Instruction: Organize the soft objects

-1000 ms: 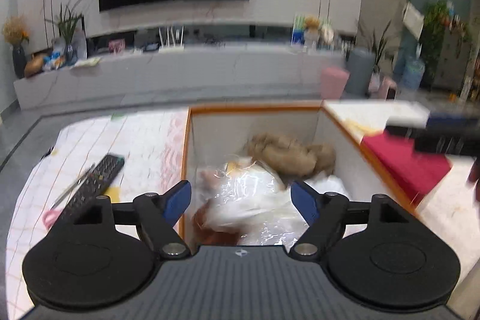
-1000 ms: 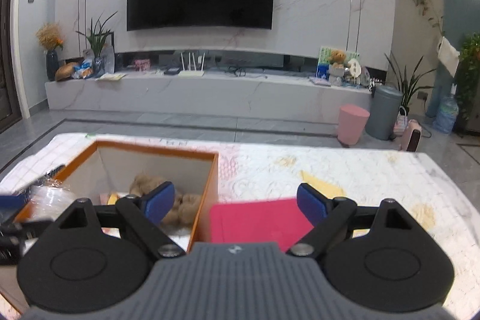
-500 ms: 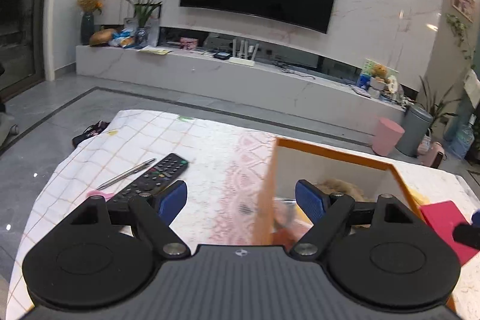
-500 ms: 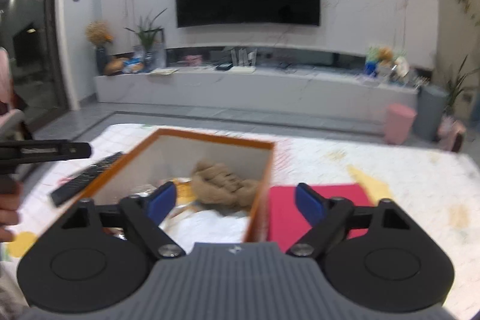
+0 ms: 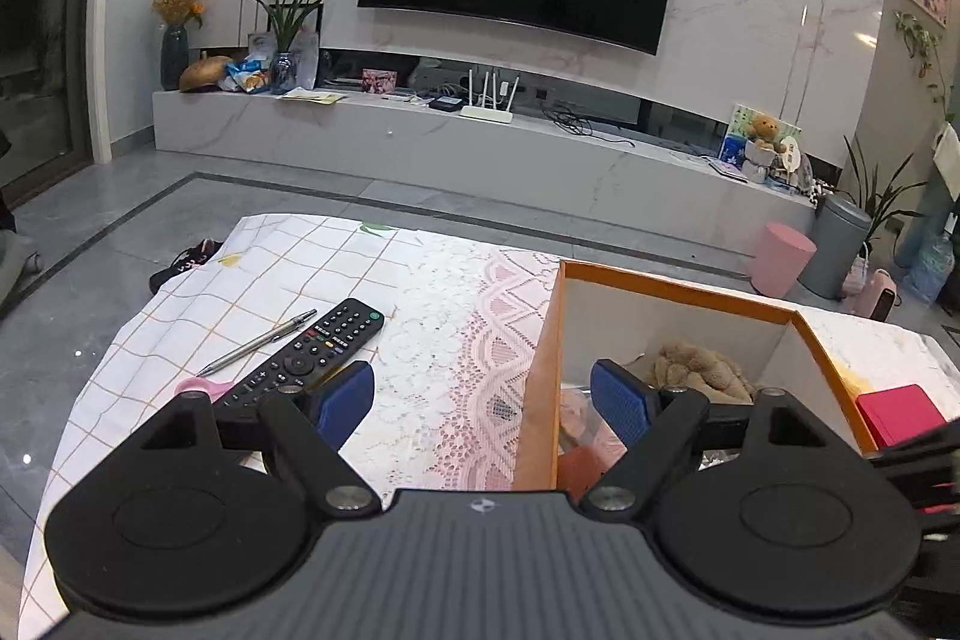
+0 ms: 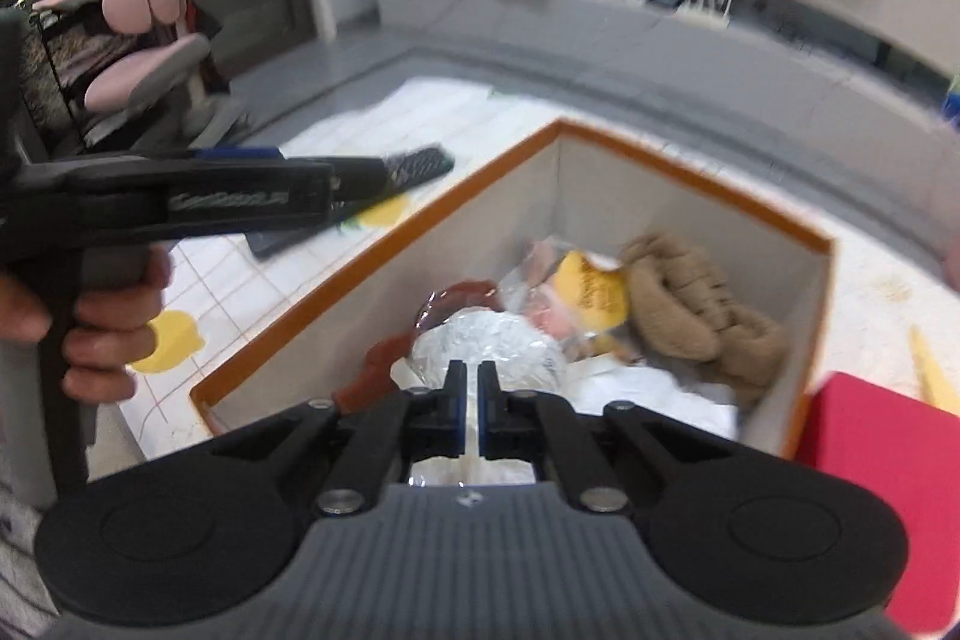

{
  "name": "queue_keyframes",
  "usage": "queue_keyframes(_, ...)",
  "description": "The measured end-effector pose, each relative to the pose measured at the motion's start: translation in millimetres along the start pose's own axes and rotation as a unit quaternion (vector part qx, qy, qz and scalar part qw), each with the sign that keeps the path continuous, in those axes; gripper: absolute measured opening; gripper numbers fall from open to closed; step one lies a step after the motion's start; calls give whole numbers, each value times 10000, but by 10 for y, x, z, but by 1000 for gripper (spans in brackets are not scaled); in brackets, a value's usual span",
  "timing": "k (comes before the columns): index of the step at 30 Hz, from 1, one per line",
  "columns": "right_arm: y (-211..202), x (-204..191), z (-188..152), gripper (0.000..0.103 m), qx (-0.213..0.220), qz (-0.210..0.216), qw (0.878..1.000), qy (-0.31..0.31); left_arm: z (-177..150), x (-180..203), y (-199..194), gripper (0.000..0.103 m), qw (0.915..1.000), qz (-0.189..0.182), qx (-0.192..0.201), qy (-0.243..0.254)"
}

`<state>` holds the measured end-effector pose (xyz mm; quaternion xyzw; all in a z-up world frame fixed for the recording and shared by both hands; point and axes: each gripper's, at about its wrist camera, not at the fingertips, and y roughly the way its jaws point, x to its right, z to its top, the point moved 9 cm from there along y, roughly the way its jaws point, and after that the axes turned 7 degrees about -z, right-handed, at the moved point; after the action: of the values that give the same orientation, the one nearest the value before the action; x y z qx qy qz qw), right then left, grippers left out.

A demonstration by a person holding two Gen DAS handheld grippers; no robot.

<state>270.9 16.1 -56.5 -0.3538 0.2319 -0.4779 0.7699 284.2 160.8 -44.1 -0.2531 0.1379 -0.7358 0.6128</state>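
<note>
At nine o'clock from the orange-rimmed box [image 5: 678,283], the left gripper [image 5: 483,397] hung with jaws wide apart and empty over the tablecloth [image 5: 444,292] (remote control [image 5: 309,355] just beyond its left finger). In the box lay a tan plush toy [image 6: 699,295] at two o'clock and plastic-wrapped soft items [image 6: 510,334] centrally. Above them, the right gripper [image 6: 471,412] had just closed its jaws, nothing visibly clamped.

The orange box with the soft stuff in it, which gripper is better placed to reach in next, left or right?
Right, probably. The right gripper, jaws shut, points down into the orange box over the plastic-wrapped bundle. The left gripper is open, straddling the box's near wall.
</note>
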Motion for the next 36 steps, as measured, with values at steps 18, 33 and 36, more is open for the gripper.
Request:
queue_keyframes(18,479,207,-313,0,-796,-643,9934,-519,-6,-29,9,96,9997,212,-36,-122)
queue_keyframes(33,-604,657,-122,44,173,-980,9944,348,62,108,-102,96,9992,397,-80,-6)
queue_keyframes(36,-875,822,-144,49,379,-1143,9918,422,136,253,-206,96,9988,429,55,217)
